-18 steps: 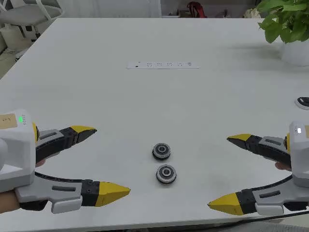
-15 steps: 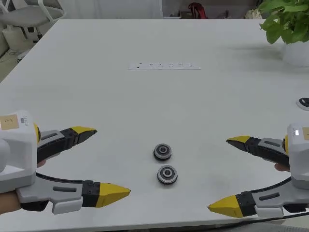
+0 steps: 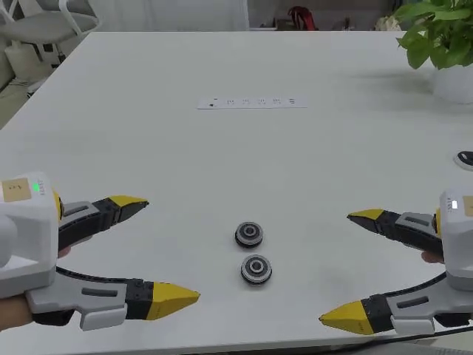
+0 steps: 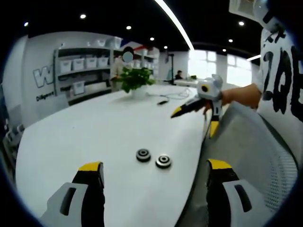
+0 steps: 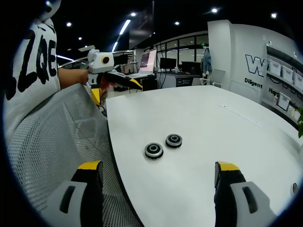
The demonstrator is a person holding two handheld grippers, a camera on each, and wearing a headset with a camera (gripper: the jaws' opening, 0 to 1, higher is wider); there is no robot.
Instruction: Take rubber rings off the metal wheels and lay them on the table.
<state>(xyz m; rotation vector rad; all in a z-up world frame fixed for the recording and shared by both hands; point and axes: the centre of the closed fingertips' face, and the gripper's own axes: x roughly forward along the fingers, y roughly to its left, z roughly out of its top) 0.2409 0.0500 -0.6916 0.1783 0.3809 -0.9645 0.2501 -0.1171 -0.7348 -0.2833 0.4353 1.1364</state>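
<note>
Holding my left gripper (image 3: 170,248) low over the near left part of the desk (image 3: 236,163), I had its yellow-tipped jaws spread wide with nothing between them. My right gripper (image 3: 337,266) hung opposite over the near right part, its jaws just as far apart and likewise bare. The two pointed inward at each other.

Between them, well apart from both, the far wheel (image 3: 249,234) and the near wheel (image 3: 256,269) lay flat on the desk, just beside each other and close to the near edge. Each wore a dark ring (image 3: 239,235) round a paler hub, so neither ring had come off yet.

In the left gripper view the pair sat ahead of my jaws, with the right gripper beyond them and my hand behind it. The right gripper view gave the mirror of that, with the wheels ahead near the desk's edge and the left gripper past them.

Farther up the desk a flat white strip (image 3: 251,102) lay crosswise. A plant (image 3: 436,33) in a white pot (image 3: 452,81) stood at the far right. A small dark thing (image 3: 465,157) was cut off by the right edge of the head view, and I could not tell what it was. A chair (image 3: 44,22) stood beyond the far left corner.
</note>
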